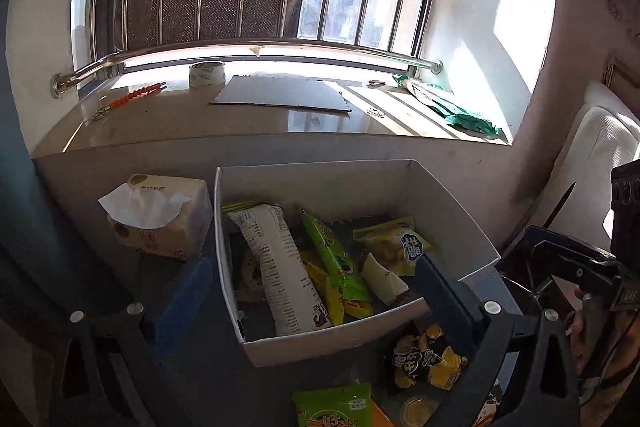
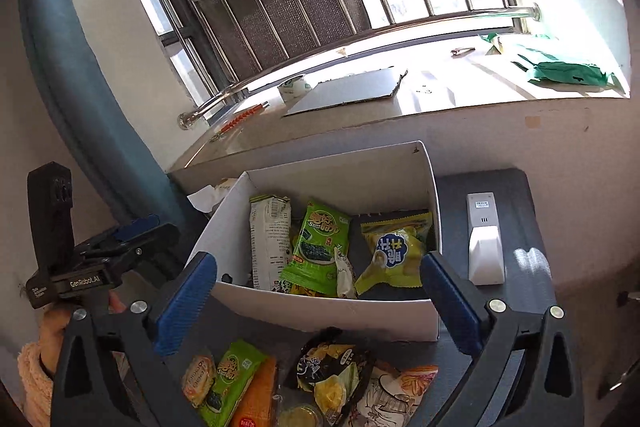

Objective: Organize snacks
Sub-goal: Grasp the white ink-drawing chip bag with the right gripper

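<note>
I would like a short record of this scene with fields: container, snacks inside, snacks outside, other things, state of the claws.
container: white box, open top
inside: long white packet, green seaweed packet, yellow packet
outside: black-and-yellow packet, orange packet, in front of box
other: tissue pack, white remote
left claw: open, empty
right claw: open, empty

The left black claw with blue finger pads (image 1: 316, 291) hovers, jaws spread wide and empty. The right black claw with blue pads (image 2: 318, 301) hovers likewise, agape and holding nothing.

Both grippers are black with blue pads (image 2: 186, 301) and silver screws (image 2: 496, 305). The left gripper (image 2: 132, 243) bears white "GenRobot.AI" lettering. A fuzzy cream sleeve (image 2: 34, 379) covers the wrist.
</note>
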A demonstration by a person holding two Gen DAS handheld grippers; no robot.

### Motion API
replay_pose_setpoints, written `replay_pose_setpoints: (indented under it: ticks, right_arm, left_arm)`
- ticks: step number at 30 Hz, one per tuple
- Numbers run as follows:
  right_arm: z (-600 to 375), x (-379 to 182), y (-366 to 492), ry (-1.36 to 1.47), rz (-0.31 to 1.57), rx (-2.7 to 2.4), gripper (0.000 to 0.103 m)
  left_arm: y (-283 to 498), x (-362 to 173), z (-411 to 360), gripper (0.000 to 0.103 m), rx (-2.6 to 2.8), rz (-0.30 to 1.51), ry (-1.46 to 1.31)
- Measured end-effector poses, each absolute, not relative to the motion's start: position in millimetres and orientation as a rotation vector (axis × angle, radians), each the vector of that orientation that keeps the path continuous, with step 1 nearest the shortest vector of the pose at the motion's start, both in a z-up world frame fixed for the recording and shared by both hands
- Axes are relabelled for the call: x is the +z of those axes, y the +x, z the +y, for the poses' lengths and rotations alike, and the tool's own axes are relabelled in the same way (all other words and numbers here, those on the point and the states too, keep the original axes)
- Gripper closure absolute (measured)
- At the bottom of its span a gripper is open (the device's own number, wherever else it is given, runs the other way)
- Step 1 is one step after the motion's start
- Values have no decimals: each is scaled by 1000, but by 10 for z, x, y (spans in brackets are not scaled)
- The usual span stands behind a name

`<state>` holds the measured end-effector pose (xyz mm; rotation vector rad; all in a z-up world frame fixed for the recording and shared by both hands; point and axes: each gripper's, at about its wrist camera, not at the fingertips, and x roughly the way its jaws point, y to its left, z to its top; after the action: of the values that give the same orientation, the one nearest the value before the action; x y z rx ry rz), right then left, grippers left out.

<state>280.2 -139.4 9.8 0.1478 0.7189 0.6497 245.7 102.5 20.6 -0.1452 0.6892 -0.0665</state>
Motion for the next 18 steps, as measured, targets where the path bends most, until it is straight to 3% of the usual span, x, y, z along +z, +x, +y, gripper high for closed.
replay_pose_setpoints:
  ticks: [9,18]
  right_arm:
    - [-1649,-242,2161,95,742,635,0]
    - [-2192,-942,1532,226,907,536,0]
  left_arm:
    - [1653,-218,985,0,-106,710,-208]
    - [928,-745,1045,0,-66,770,-300]
